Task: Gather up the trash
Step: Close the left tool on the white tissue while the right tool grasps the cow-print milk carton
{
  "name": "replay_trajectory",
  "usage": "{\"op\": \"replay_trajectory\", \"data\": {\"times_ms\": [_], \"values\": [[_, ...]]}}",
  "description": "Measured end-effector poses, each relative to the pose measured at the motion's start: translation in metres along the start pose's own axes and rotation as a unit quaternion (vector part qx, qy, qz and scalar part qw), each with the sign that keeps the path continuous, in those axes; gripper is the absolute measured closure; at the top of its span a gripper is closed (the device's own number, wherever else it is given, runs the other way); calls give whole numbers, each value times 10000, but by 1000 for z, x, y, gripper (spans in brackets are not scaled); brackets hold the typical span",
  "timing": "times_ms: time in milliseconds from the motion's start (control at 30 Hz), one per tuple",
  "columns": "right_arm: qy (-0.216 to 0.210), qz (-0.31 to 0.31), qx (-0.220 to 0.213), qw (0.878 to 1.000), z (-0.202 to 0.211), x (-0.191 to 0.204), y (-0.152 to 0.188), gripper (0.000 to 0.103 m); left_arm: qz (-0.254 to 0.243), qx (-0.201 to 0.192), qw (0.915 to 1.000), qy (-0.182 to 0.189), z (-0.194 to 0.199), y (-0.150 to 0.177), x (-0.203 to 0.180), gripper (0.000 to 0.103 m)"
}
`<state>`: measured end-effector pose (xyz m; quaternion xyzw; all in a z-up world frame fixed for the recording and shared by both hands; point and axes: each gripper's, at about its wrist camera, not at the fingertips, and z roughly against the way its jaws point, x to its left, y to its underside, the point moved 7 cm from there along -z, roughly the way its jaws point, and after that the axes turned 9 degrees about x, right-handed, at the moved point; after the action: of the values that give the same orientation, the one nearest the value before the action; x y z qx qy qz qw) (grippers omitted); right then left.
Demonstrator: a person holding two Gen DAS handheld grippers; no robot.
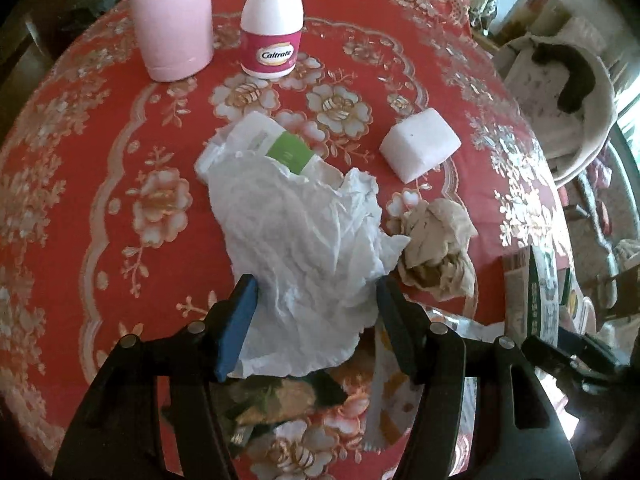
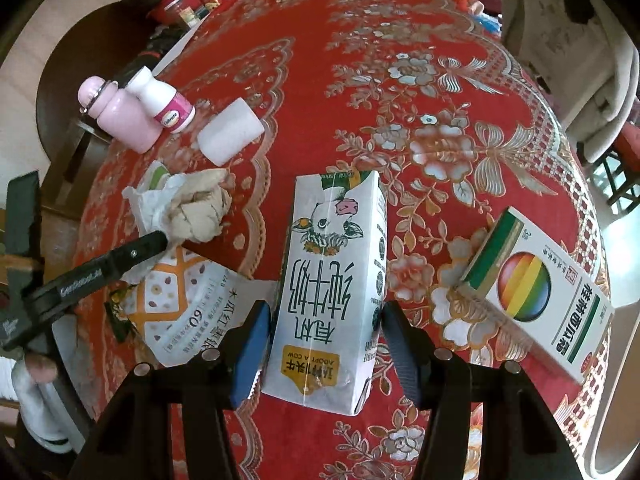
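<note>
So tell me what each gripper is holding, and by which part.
Left gripper: open around the white crumpled tissue, not clamped. Right gripper: open, fingers flanking the milk carton's near end. Nothing is held.

Green-labelled packet (image 1: pixel 280 148) half under white tissue (image 1: pixel 304 240) (pink bottle (image 1: pixel 172 16) top cut off by edge)

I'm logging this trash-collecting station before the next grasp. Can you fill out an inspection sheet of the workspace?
Surface: table under a red floral cloth.
Job's things: white tissue, brown wad, milk carton lying flat, snack bag.
Clutter: pink bottle, Caltrate bottle, white block, medicine box.
Grippers: left gripper open around the tissue; right gripper open around the carton.
Cables: nothing seen.
Surroundings: chair beside the table; jars at the far edge.
</note>
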<state>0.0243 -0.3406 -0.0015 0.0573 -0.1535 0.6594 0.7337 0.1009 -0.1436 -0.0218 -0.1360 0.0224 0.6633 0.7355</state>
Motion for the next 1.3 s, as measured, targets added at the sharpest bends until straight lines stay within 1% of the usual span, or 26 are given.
{"op": "replay_trajectory", "data": {"times_ms": [33,67,133,167,267,533,700,767,900,1000,1067,1200,1267,1300], "values": [[2,12,-30,10000,0,1,0,47,55,-76,9999,84,2,-1,1,55],[6,33,-50,10000,0,1,0,47,106,-81,9997,190,3,-1,2,77],[65,106,-95,9999,0,4,0,47,181,-9,9992,356,4,0,6,87],[88,133,-105,9998,-1,5,0,48,188,-45,9990,401,7,1,7,92],[22,146,-152,9998,2,8,3,48,107,-212,9984,506,25,5,6,95],[-224,263,-460,9983,37,13,12,48,3,-746,9950,664,86,18,-7,95],[-294,317,-547,9976,53,6,27,48,-126,-910,9933,695,107,29,-26,95],[-313,309,-484,9979,54,0,35,48,-194,-923,9931,699,111,35,-36,95],[-255,278,-148,9992,43,-16,58,48,-305,-917,9929,691,112,44,-54,95],[-175,244,18,9995,33,-24,69,48,-380,-902,9928,692,111,51,-67,95],[28,228,62,9997,27,-27,70,48,-411,-874,9929,695,110,56,-74,95],[333,331,5,9989,20,-29,65,46,-456,-854,9929,688,108,64,-87,95],[352,258,18,9990,17,-31,61,46,-474,-852,9928,696,108,67,-92,95],[288,179,8,9994,15,-33,59,45,-491,-852,9927,696,108,69,-94,95]]}}
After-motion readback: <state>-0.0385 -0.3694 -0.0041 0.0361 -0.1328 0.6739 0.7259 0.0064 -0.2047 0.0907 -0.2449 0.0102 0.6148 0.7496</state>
